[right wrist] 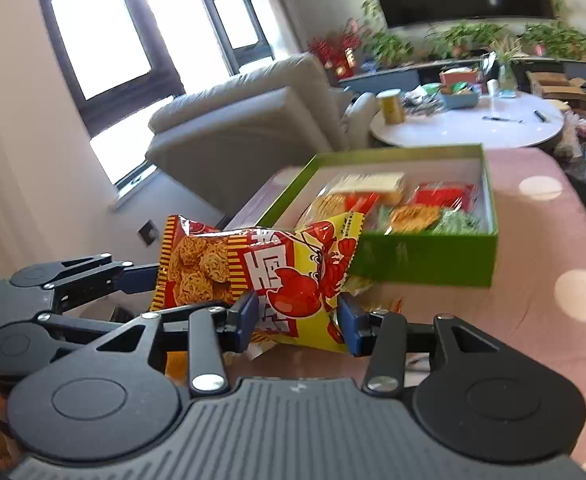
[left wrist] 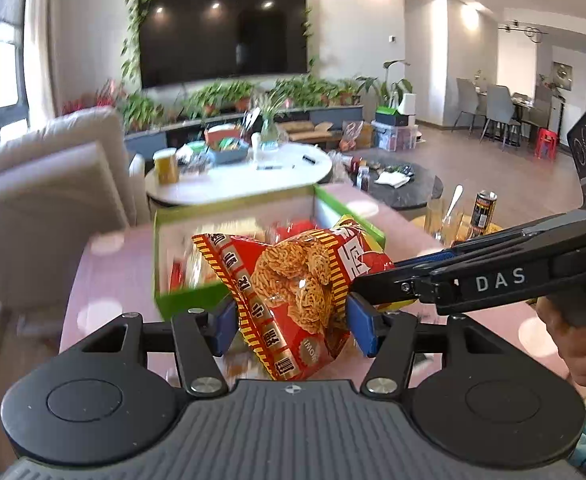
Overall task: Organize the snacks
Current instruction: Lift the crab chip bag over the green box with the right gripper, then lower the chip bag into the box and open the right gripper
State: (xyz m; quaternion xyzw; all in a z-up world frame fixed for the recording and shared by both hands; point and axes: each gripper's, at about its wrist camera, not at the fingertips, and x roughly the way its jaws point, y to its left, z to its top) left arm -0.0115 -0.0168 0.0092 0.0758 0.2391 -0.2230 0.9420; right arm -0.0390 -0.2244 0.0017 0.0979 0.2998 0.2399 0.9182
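Both grippers pinch one snack packet (left wrist: 293,300): left gripper (left wrist: 293,326) at its near end, right gripper (right wrist: 297,320) at the crayfish end. Green box (right wrist: 425,256) sits just beyond, part-filled. Next, I judge: carry it over the rim, release.

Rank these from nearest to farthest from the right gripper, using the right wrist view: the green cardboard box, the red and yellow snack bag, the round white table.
1. Red and yellow snack bag: between the right gripper pads.
2. Green cardboard box: just behind, on the pink tabletop.
3. Round white table: far back, by the sofa.
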